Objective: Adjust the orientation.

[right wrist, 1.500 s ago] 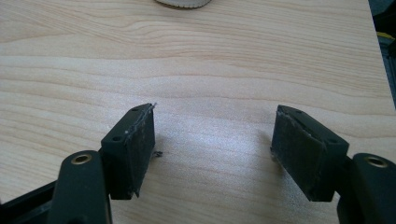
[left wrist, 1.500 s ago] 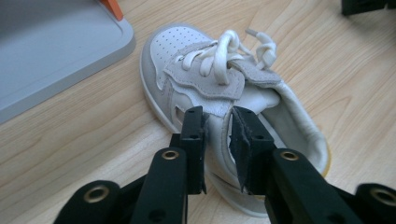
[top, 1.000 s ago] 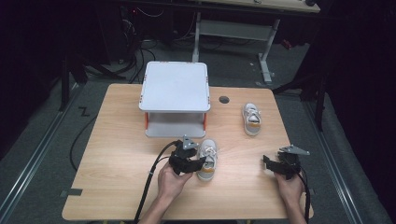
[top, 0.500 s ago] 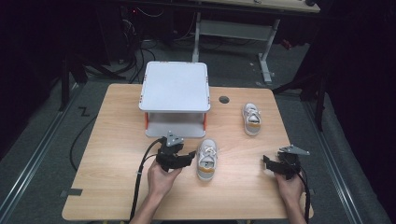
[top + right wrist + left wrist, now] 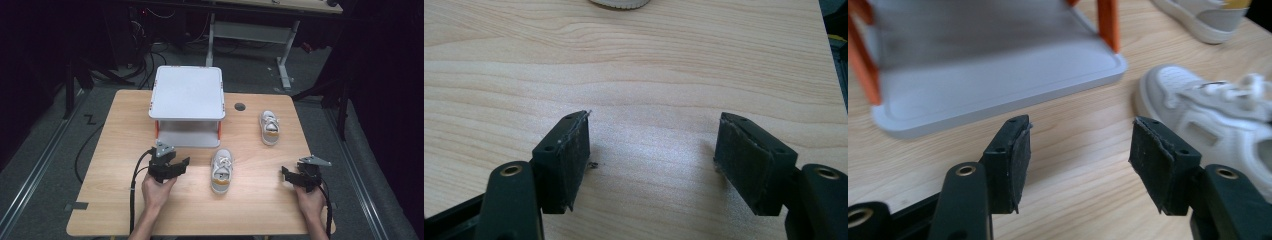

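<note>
Bare shelf stand (shoe beside)

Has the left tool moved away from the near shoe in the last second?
Yes. The left tool has slid left, away from the near shoe, toward the front left corner of the white stand, its jaws open and empty.

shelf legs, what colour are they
Orange, under the grey shelf; the legs show best in the left gripper view.
</note>
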A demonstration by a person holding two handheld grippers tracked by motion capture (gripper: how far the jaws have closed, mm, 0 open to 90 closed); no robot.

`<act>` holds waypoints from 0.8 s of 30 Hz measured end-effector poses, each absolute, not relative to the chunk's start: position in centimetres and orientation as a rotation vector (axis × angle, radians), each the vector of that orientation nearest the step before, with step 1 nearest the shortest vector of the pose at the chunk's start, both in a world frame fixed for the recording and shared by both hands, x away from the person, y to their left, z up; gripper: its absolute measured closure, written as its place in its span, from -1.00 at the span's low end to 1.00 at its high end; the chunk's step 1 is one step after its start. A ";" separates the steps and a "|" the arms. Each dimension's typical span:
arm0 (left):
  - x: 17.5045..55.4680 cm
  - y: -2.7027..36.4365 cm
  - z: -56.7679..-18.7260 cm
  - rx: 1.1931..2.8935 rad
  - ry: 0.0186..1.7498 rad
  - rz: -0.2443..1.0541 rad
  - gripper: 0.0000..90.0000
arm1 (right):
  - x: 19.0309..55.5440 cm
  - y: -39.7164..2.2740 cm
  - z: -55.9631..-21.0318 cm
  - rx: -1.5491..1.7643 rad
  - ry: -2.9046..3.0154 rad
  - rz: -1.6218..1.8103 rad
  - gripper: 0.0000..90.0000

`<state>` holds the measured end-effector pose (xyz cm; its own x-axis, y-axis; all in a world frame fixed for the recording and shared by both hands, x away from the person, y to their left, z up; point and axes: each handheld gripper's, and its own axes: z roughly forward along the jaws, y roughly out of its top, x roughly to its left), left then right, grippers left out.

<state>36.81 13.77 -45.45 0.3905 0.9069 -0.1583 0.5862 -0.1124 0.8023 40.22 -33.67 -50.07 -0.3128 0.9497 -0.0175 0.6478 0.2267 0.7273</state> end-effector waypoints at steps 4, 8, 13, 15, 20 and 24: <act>37.4 14.6 -46.3 1.809 1.334 0.517 -0.08 | 40.3 -33.7 -50.1 1.463 2.044 0.870 -0.31; 37.8 15.1 -46.8 1.825 1.356 0.559 -0.08 | 40.3 -33.7 -50.1 1.468 2.036 0.869 -0.27; 38.3 15.8 -47.3 1.831 1.369 0.597 -0.08 | 40.3 -33.7 -50.1 1.466 2.037 0.872 -0.26; 38.4 16.1 -47.5 1.836 1.392 0.600 -0.08 | 40.3 -33.7 -50.1 1.468 2.036 0.870 -0.26; 38.4 16.8 -48.2 1.832 1.416 0.607 -0.09 | 40.3 -33.5 -49.8 1.478 2.064 0.849 -0.20; 38.5 17.2 -49.7 1.855 1.453 0.603 -0.10 | 40.0 -33.5 -49.5 1.466 2.072 0.901 0.00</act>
<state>38.48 17.25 -49.70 0.2641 0.9628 -0.0568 0.6400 -0.1309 0.7572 40.00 -33.52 -49.48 -0.3379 0.9411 0.0125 0.6508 0.2240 0.7254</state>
